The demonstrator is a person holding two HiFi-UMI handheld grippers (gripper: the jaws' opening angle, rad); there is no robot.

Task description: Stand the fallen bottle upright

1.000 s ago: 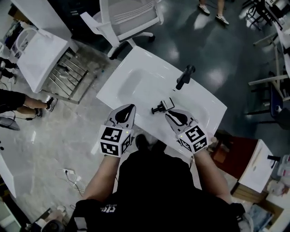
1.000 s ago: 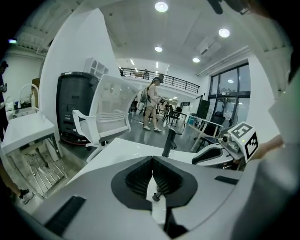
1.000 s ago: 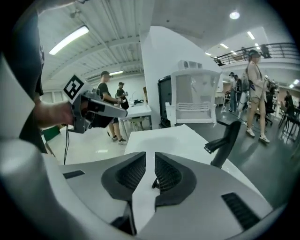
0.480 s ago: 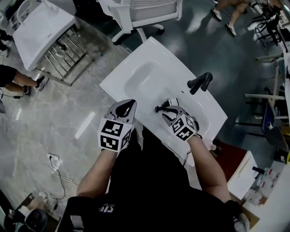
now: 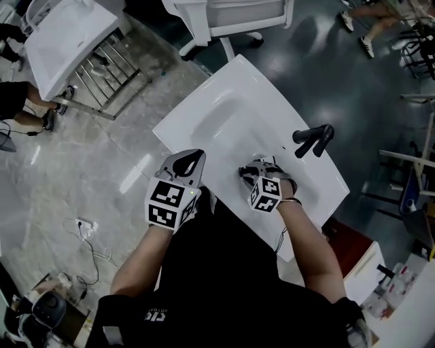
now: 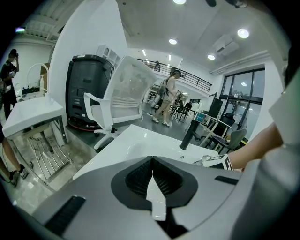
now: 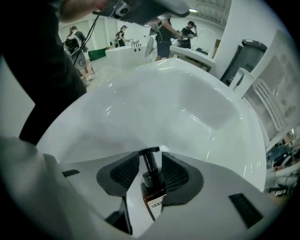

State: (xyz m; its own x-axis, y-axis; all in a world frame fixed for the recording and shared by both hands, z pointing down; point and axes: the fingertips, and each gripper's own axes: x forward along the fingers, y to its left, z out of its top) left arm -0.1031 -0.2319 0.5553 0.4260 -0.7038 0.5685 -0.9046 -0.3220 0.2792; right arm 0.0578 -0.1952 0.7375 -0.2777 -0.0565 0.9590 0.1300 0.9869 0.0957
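Note:
The fallen bottle (image 7: 152,190) is brown with a black pump and a pale label. It lies on its side on the white basin top (image 5: 224,115), near the front edge. My right gripper (image 5: 255,167) points steeply down over it and hides most of it in the head view. In the right gripper view the pump neck and shoulder lie between the open jaws of that gripper (image 7: 151,164), which have just been opening. My left gripper (image 5: 189,158) hovers at the basin's front edge, left of the bottle. It is shut and empty in the left gripper view (image 6: 152,164).
A black faucet (image 5: 312,139) stands on the basin top right of the bottle, with the sunken bowl (image 5: 211,119) behind. A white office chair (image 5: 231,17) is beyond the basin. Another white basin on a metal rack (image 5: 64,34) stands far left. Cables (image 5: 88,231) lie on the floor.
My right gripper has dropped onto the bottle, rolled to point down, and now covers it, jaws wider. The left gripper has sunk a little toward the basin edge. The bottle still lies on its side.

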